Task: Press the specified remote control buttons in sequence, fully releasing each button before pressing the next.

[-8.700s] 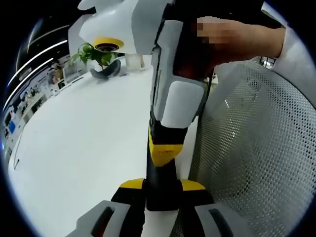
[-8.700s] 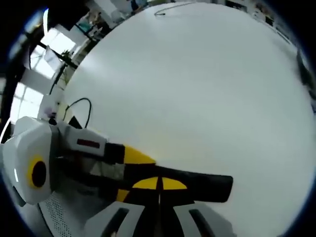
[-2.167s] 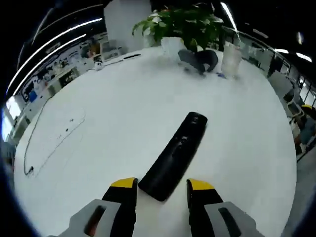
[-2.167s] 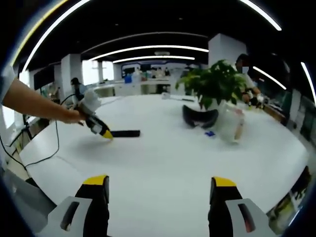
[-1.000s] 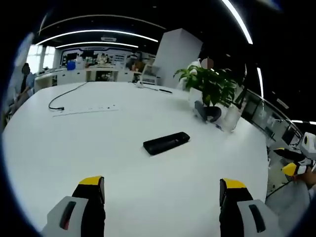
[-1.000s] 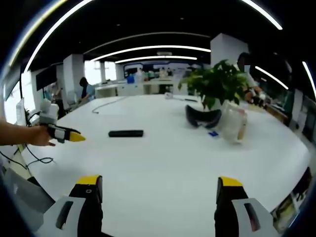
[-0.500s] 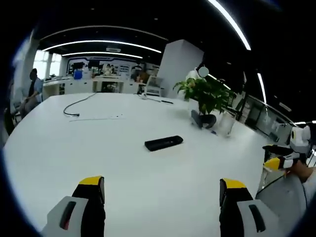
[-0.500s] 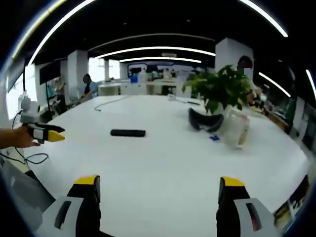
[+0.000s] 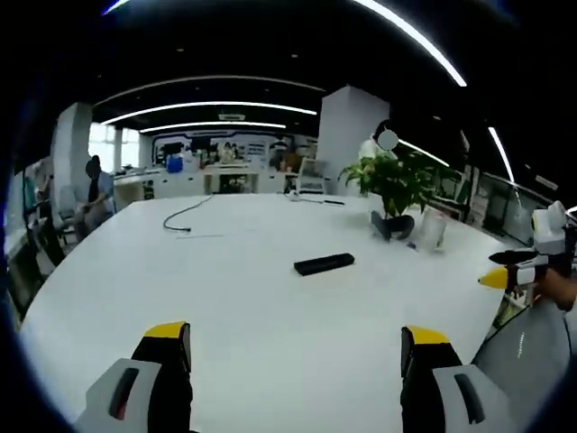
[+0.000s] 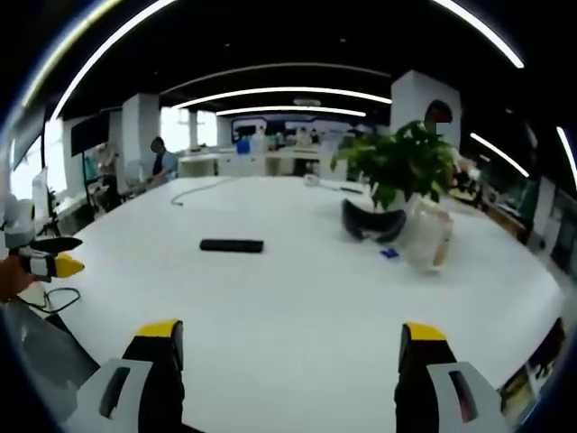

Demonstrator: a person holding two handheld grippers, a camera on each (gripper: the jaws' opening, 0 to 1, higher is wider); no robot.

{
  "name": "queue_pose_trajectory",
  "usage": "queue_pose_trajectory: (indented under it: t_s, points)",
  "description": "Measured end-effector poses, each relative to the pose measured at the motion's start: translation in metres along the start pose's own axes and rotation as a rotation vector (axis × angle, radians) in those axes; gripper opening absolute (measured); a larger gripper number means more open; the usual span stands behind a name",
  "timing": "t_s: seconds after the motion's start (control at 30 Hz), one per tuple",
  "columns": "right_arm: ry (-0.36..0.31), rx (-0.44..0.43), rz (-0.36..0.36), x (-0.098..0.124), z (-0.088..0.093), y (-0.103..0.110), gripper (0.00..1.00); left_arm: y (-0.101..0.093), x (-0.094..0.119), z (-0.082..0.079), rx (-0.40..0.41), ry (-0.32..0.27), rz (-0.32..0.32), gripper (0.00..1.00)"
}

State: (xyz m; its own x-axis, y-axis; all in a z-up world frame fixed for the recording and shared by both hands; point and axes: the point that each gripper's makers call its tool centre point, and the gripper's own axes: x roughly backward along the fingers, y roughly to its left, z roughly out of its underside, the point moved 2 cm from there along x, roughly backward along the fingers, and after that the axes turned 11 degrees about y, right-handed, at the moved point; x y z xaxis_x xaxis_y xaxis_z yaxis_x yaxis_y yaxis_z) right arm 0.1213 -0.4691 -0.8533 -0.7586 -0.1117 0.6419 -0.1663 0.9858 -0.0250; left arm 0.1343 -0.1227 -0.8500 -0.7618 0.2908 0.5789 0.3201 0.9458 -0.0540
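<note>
A black remote control (image 9: 324,264) lies flat near the middle of the big white table (image 9: 234,307), well ahead of my left gripper (image 9: 287,347), which is open with nothing between its yellow-tipped jaws. The right gripper view shows the same remote (image 10: 232,245) left of centre, far beyond my right gripper (image 10: 284,343), also open and empty. At the right edge of the left gripper view the right gripper (image 9: 518,272) is held by a hand off the table's rim. The left gripper (image 10: 41,257) appears at the left edge of the right gripper view.
A potted plant (image 10: 397,167), a dark curved headset (image 10: 371,221) and a clear plastic bag (image 10: 425,236) stand at the table's far right side. A black cable (image 9: 185,215) lies at the far end. People sit at desks in the background.
Both grippers have drawn back from the remote and away from the table; the remote now looks smaller and farther off. It lies where it was. Both stay open.
</note>
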Motion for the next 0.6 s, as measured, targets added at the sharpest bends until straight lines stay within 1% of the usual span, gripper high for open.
queue_pose_trajectory:
  t_s: [0.03, 0.1, 0.2, 0.23, 0.3, 0.33, 0.4, 0.47, 0.53, 0.57, 0.6]
  points:
    - [-0.001, -0.004, -0.005, 0.000, 0.000, 0.000, 0.99, 0.000, 0.005, 0.004, -0.034, 0.030, -0.021, 1.00]
    - [-0.007, -0.004, -0.006, 0.001, -0.001, 0.001, 0.99, 0.003, 0.012, 0.004, -0.052, -0.019, -0.045, 1.00]
    - [-0.019, 0.003, 0.000, 0.002, -0.003, 0.001, 0.97, 0.003, 0.017, 0.011, -0.028, -0.040, -0.045, 1.00]
    - [-0.022, 0.004, 0.005, 0.002, -0.004, 0.000, 0.97, 0.007, 0.017, 0.013, -0.016, -0.049, -0.068, 1.00]
    - [-0.029, -0.002, 0.010, 0.003, -0.004, -0.002, 0.96, 0.011, 0.018, 0.018, -0.012, -0.038, -0.103, 1.00]
    - [-0.035, -0.007, 0.009, 0.004, -0.005, -0.002, 0.95, 0.012, 0.017, 0.019, -0.013, -0.041, -0.112, 1.00]
    - [-0.053, -0.014, 0.009, 0.006, -0.007, -0.003, 0.94, 0.013, 0.017, 0.025, -0.027, -0.034, -0.136, 1.00]
    - [-0.056, -0.013, 0.009, 0.006, -0.007, -0.003, 0.93, 0.017, 0.017, 0.030, -0.046, -0.026, -0.161, 1.00]
    - [-0.048, -0.010, 0.003, 0.005, -0.006, -0.001, 0.92, 0.021, 0.017, 0.031, -0.045, -0.021, -0.181, 1.00]
    - [-0.038, -0.003, -0.001, 0.003, -0.005, 0.000, 0.92, 0.022, 0.019, 0.026, -0.010, -0.043, -0.180, 1.00]
    - [-0.033, 0.001, -0.005, 0.003, -0.004, 0.001, 0.92, 0.019, 0.019, 0.023, 0.008, -0.065, -0.159, 1.00]
